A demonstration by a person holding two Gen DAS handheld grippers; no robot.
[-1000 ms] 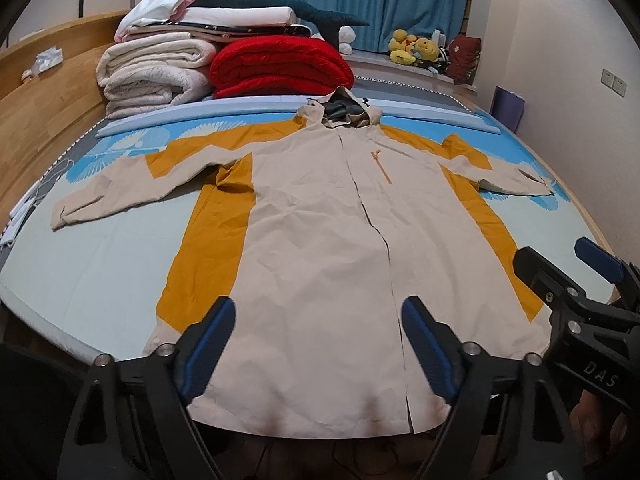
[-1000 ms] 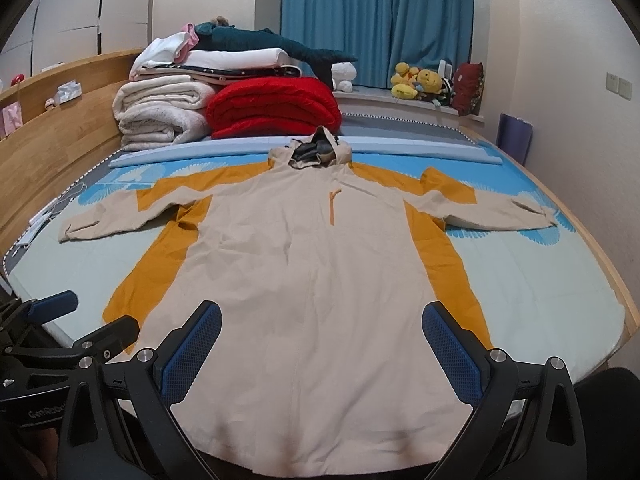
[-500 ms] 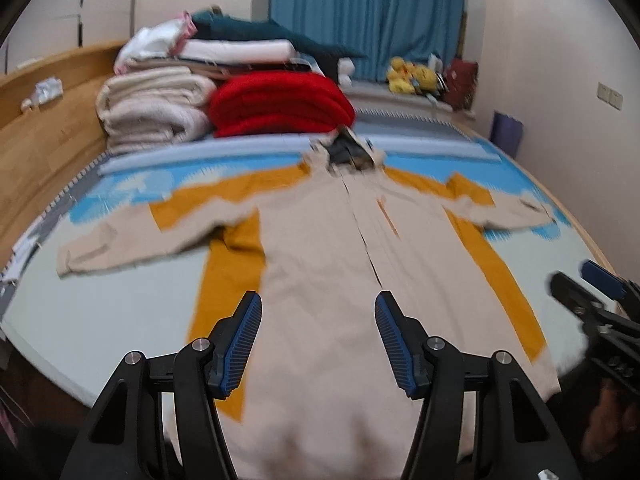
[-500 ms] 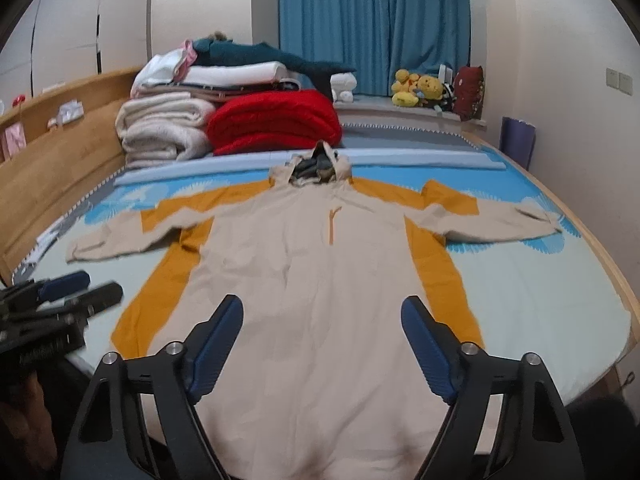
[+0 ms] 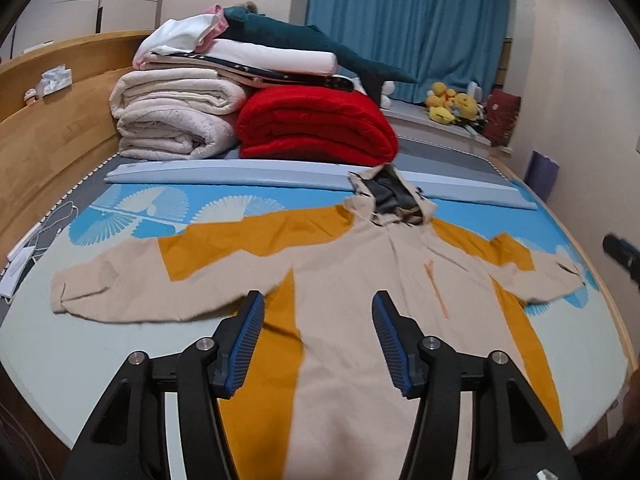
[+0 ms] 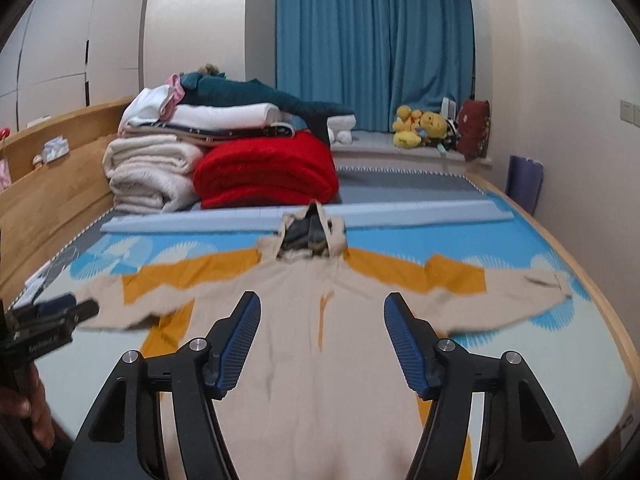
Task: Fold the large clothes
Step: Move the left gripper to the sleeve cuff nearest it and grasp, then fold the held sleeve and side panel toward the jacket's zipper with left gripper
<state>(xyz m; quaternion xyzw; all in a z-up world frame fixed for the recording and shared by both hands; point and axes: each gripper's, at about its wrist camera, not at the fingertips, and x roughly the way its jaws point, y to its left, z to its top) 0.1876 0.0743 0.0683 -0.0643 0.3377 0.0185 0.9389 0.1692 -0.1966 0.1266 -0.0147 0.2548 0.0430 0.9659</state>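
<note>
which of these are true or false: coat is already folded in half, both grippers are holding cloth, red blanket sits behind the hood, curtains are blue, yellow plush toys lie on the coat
1. The coat is already folded in half: false. It lies spread flat on the bed, both sleeves out.
2. Both grippers hold cloth: false. The left gripper and the right gripper hang above the coat, nothing between the fingers.
3. The red blanket sits behind the hood: true.
4. The curtains are blue: true.
5. Yellow plush toys lie on the coat: false. They sit on the ledge by the curtains.
</note>
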